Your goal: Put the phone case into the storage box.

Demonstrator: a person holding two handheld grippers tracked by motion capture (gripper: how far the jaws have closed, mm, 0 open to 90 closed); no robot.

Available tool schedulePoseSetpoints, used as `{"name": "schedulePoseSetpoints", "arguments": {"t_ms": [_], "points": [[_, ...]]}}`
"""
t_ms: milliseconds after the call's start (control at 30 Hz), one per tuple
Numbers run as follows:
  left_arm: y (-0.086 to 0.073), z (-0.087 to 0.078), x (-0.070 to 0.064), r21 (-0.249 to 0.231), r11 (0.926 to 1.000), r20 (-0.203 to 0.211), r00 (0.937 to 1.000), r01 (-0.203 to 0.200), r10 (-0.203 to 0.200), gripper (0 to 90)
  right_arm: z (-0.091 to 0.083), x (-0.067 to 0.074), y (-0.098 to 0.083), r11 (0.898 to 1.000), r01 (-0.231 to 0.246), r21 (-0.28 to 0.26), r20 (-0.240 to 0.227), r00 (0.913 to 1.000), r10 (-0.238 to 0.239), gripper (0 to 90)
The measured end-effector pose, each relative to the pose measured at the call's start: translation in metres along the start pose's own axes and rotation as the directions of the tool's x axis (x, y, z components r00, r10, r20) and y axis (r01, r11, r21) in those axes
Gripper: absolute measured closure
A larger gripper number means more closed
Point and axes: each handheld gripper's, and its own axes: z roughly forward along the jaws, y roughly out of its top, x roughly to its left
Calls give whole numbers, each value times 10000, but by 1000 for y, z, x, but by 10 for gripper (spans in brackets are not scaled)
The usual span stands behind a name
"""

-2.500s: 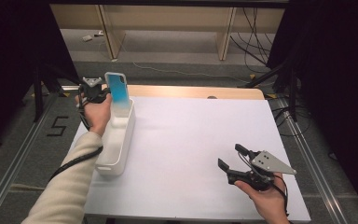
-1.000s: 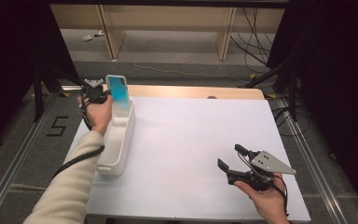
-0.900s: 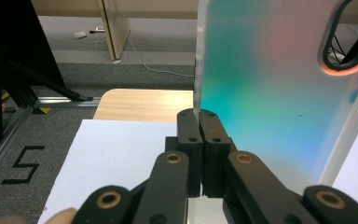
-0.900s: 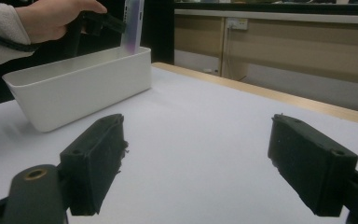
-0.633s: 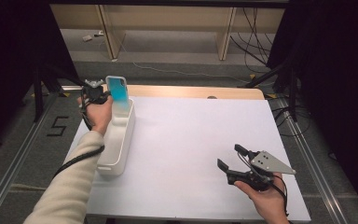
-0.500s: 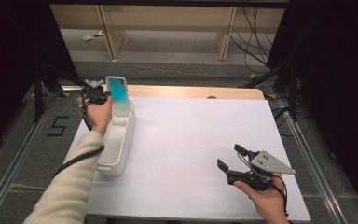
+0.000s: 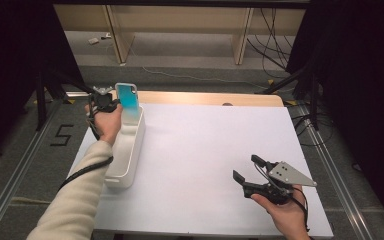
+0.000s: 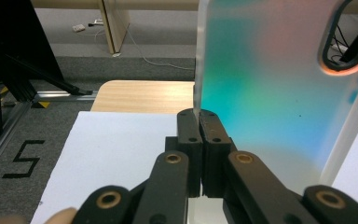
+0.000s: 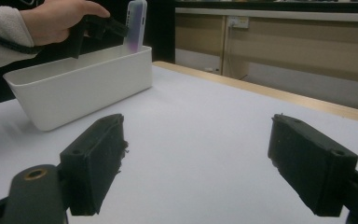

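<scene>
From the high view, the left gripper [image 7: 111, 101] is at the far left corner of the tabletop [image 7: 200, 150], its jaws clamped on the edge of a phone case [image 7: 128, 101] with a teal-tinted back. The case stands upright over the far end of a long white bin [image 7: 125, 150] that runs along the tabletop's left edge. The right gripper [image 7: 247, 172] hovers low near the near right corner, jaws apart with nothing between them, well apart from the bin.

In the left gripper view, the jaws are pressed together on the case's side edge [image 8: 196, 110]; its camera cutout sits at the upper right.

In the right gripper view, the right gripper [image 9: 196, 163] has its jaws wide apart over bare tabletop; beyond, the other hand [image 9: 58, 18] holds the case [image 9: 135, 25] above the bin [image 9: 84, 84].
</scene>
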Motion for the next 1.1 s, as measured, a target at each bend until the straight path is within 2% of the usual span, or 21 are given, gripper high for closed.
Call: {"name": "schedulePoseSetpoints", "arguments": {"t_ms": [133, 200, 233, 500, 700, 833, 900, 1000, 1100], "points": [[-1, 0, 0, 54, 10000, 50, 10000, -5, 5, 884, 0, 0, 0, 10000, -25, 8, -6, 10000, 25, 196], [-2, 1, 0, 103, 9999, 34, 10000, 10, -10, 884, -2, 0, 1, 9995, 52, 321, 86, 9999, -55, 196], [-2, 2, 0, 128, 9999, 39, 10000, 19, -20, 884, -1, 0, 0, 9998, 53, 185, 74, 10000, -54, 196], [-3, 4, 0, 197, 9998, 111, 9999, -22, 20, 884, -1, 0, 0, 9995, -63, 302, 24, 10000, 62, 196], [-6, 7, 0, 353, 9994, 179, 9998, -52, 45, 884, 0, 0, 0, 9997, 32, 257, 3, 10000, -33, 196], [-7, 8, 0, 429, 9991, 168, 9998, -55, 48, 884, -2, 0, 0, 9984, 35, 564, 65, 10000, -38, 196], [-7, 8, 0, 470, 9989, 167, 9999, -25, 17, 883, -2, -1, 0, 9984, 50, 560, 74, 10000, -54, 196], [-8, 9, 0, 511, 9987, 188, 9998, 0, -9, 883, 0, -1, -1, 9997, 29, 248, 99, 9999, -31, 196], [-8, 9, 0, 530, 9986, 188, 9998, -68, 58, 883, -1, 0, 0, 9991, 0, 418, 41, 10000, -2, 196]]}}
